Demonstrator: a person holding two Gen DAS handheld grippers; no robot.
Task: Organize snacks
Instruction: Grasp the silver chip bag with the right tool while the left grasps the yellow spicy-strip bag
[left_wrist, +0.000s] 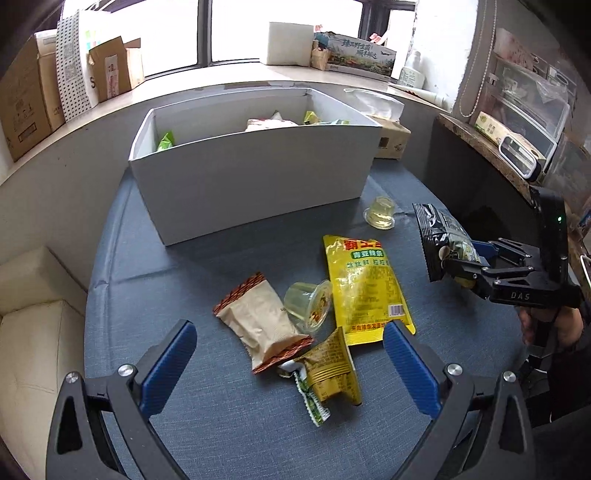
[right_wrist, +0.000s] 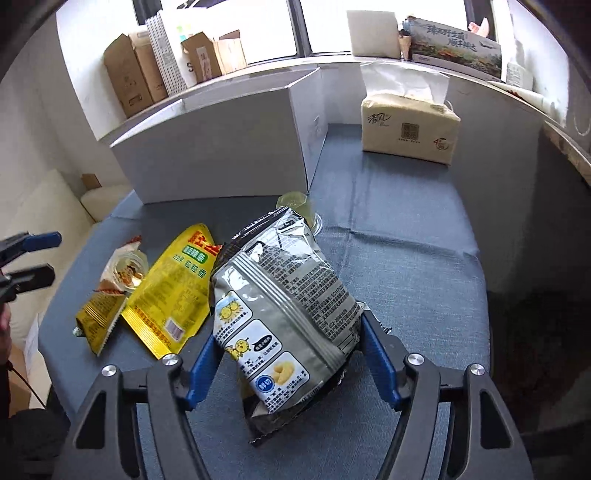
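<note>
Left wrist view: the left tongs (left_wrist: 290, 363) stand wide apart with nothing gripped, poised above a loose heap of snacks on the blue cloth-covered desk (left_wrist: 192, 413).
Heap: a beige packet with red-brown patterned ends (left_wrist: 260, 325), a clear jelly cup tipped on its side (left_wrist: 308, 304), a large yellow pouch with a green label (left_wrist: 364, 291), a small gold sachet (left_wrist: 332, 367) and a green-and-white wrapper strip (left_wrist: 312, 400) lie touching or overlapping.
Box: an open white cardboard box (left_wrist: 255, 177) sits behind the heap, a few green and pale packets showing inside.
Lone cup: a second clear jelly cup (left_wrist: 379, 213) stands upright near the box's right corner.
Right side: the right tongs (left_wrist: 448, 258), held by a hand (left_wrist: 546, 325), clasp a grey-and-black foil snack bag (left_wrist: 437, 236) lifted clear of the desk.

Right wrist view: the right tongs (right_wrist: 286, 354) are partly closed, both blue pads pressing the sides of the grey-and-black foil snack bag (right_wrist: 280, 302), which tilts up between them.
Snacks: the yellow pouch (right_wrist: 173, 288), gold sachet (right_wrist: 98, 314) and tipped jelly cup (right_wrist: 127, 271) lie to the left; the upright cup (right_wrist: 295, 203) is partly hidden behind the bag.
Background: the white box (right_wrist: 214, 158) and a tan tissue pack (right_wrist: 408, 127) stand at the desk's far side.
Left edge: the left tongs (right_wrist: 35, 254) show open.
</note>
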